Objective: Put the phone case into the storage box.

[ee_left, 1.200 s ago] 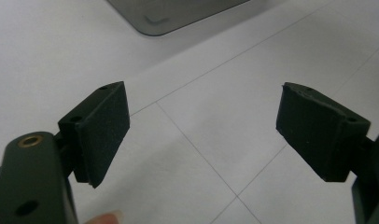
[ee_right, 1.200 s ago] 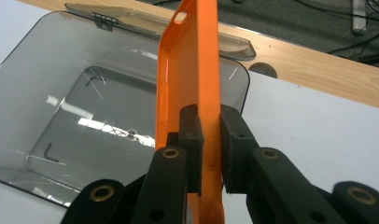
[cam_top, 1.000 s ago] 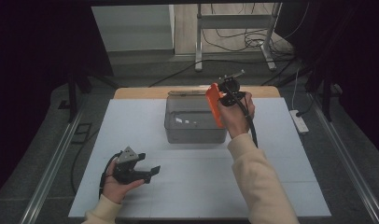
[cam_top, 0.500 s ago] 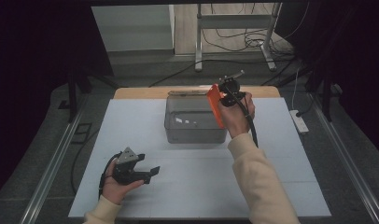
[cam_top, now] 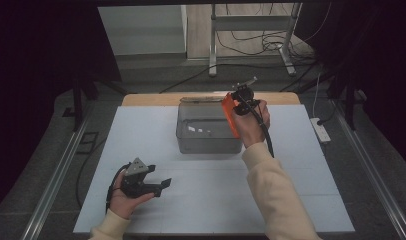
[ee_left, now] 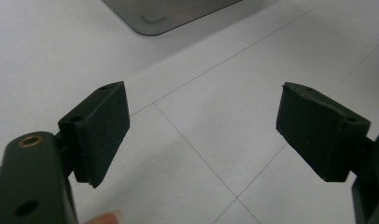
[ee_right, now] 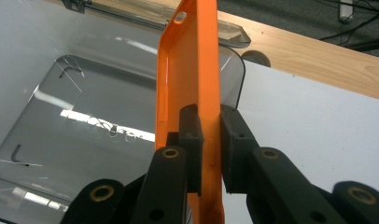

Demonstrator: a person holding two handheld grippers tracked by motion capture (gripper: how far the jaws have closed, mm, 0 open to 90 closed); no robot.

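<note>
**Orange case held over the clear bin**

The right gripper (ee_right: 210,140) has its fingers (ee_right: 191,135) clamped on the thin wall of an orange phone case (ee_right: 190,70), which stands on edge and runs away from the pads, its camera cut-out at the far end. In the high view the right gripper (cam_top: 234,111) holds the case (cam_top: 230,115) at the right rim of the clear plastic bin (cam_top: 191,142).

The step in hand looks like lowering the case into the bin. To do it well, I would carry the case further over the open bin so that its whole length clears the rim just below the fingers, bring it down close to the floor, and part the pads only then. A release from this height on edge could let it tip against the wall or bounce out. The grip is on a narrow edge, so a slow, steady wrist matters.

The bin (ee_right: 85,121) appears empty: only glints and its own moulded marks show on the bottom. Beyond the fingers, a clear lid (ee_right: 155,18) lies on the wooden strip behind the bin.

The left gripper (ee_left: 201,140) rests low over the white desk (ee_left: 187,154), its fingers (ee_left: 106,130) wide apart with nothing between them; a bin corner shows ahead.
</note>
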